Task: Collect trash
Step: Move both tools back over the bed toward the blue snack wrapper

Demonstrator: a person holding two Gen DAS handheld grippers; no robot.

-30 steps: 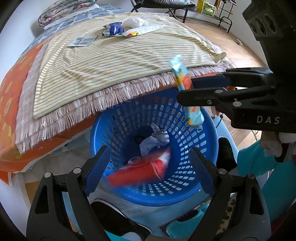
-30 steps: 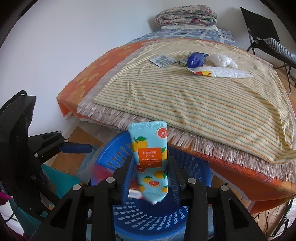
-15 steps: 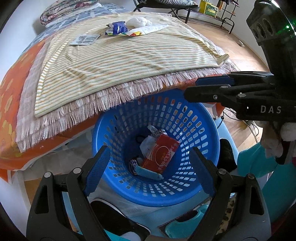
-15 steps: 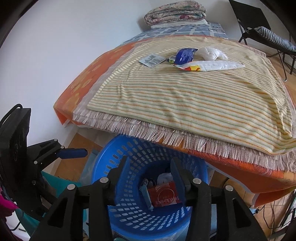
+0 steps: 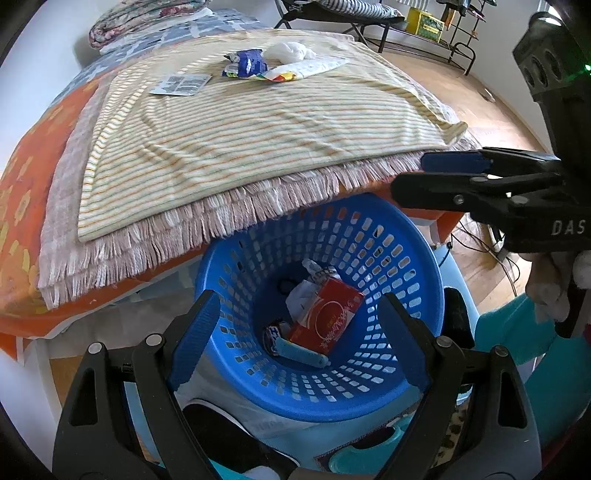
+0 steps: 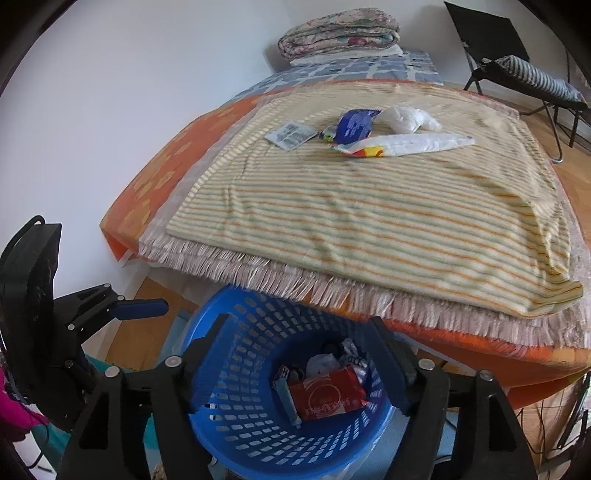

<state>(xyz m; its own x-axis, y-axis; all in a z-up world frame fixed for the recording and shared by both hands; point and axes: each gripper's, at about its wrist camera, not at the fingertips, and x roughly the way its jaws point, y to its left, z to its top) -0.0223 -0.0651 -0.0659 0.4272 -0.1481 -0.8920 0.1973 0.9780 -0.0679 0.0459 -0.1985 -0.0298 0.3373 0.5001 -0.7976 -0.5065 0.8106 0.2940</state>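
Note:
A blue perforated basket (image 5: 402, 236) (image 6: 221, 417) stands on the floor at the bed's edge. It holds a red packet (image 5: 325, 317) (image 6: 327, 393), a light blue tube (image 5: 301, 352) and crumpled white wrappers. My left gripper (image 5: 299, 339) is open and empty above the basket. My right gripper (image 6: 295, 363) is open and empty above it too; it also shows in the left wrist view (image 5: 436, 177). On the striped blanket (image 6: 369, 206) lie a blue wrapper (image 6: 356, 123), a white bag (image 6: 406, 118), a long white packet (image 6: 402, 144) and a paper sachet (image 6: 291, 134).
The bed has an orange sheet (image 6: 155, 184) and folded quilts (image 6: 340, 31) at its head by the white wall. A folding chair (image 6: 517, 66) stands on the wood floor to the right. Cables (image 5: 491, 243) lie by the bed's corner.
The red packet fell from my left gripper and the blue tube from my right gripper into the basket. Both grippers are now open and have risen slightly.

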